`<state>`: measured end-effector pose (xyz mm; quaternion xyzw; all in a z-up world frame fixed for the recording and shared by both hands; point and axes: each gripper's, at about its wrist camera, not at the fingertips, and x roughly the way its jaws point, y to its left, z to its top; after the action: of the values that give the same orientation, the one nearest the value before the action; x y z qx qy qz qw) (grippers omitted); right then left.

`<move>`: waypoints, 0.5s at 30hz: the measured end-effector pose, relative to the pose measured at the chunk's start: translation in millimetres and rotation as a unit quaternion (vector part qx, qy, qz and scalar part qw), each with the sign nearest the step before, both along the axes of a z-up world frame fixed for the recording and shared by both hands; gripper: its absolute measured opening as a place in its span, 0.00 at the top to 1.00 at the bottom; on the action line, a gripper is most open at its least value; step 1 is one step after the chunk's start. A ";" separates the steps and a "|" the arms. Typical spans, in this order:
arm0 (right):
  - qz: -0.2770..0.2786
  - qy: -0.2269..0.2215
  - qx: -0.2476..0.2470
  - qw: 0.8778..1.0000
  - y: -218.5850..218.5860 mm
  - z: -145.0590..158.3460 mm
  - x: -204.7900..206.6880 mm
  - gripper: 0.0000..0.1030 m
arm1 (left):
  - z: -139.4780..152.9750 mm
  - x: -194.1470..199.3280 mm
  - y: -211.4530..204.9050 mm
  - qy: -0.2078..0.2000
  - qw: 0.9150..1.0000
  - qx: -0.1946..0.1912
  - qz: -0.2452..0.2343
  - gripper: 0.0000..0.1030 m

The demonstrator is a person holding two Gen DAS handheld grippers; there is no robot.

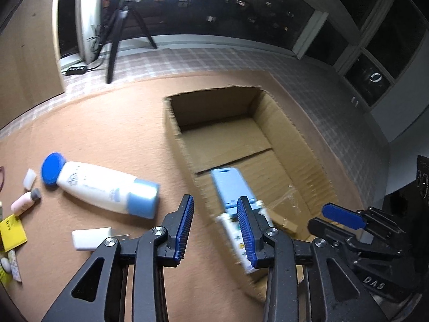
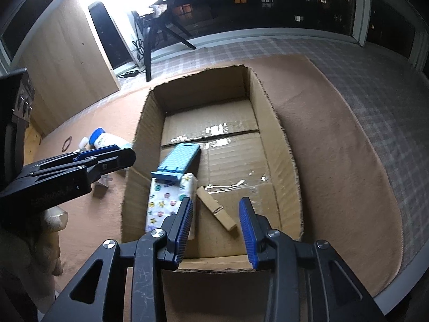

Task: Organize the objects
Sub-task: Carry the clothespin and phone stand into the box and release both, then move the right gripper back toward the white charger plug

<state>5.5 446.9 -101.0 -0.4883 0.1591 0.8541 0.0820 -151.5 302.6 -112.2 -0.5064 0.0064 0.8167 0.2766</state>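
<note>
- Open brown cardboard box [image 2: 270, 139], flaps cut off, sits on a tan felt mat [image 2: 335, 161] over a plaid-covered surface; top open so items can be dropped straight in.
- Already in the box, at the near-left: light blue folding phone stand [image 2: 182, 158] lying partly on a white packet printed with coloured buttons and stars [image 2: 163, 201], and a wooden clothespin [image 2: 215, 209] just beside the packet. Clustered at the near end, probably because that is where both tools reach in.
- Right tool [image 2: 215, 225] hangs over the near end of the box, jaws parted with nothing between them; the clothespin lies below the gap, so I judge it just let go. Released.
- Left tool [image 1: 215, 225] is over the mat at the box's left wall, jaws parted, empty. Released; the frame is motion-blurred.
- Still out on the mat, left of the box: big white bottle with blue cap and light blue base [image 1: 102, 185] lying on its side, small white rectangular case [image 1: 91, 237], small pink bottle with grey cap [image 1: 25, 201], yellow packet [image 1: 12, 232], small white tube [image 1: 29, 178].
- Judgement: task partly done; the white bottle looks like the nearest next pick for the left tool.
</note>
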 end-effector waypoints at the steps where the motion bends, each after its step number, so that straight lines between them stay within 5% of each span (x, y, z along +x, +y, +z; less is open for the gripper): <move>1: 0.001 0.001 -0.001 1.000 -2.0 0.5 -0.4 0.68 | -0.3 -1.3 -5.3 0.000 1.000 -0.001 0.005 0.65; 15: 0.029 0.013 -0.020 0.999 -44.1 7.4 -11.6 0.68 | -23.3 -32.2 -100.7 -0.023 0.996 -0.032 0.080 0.65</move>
<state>-6.0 402.8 -93.7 -0.4833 0.1628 0.8590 0.0454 -183.7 201.9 -135.6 -0.5322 -0.0145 0.8240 0.1939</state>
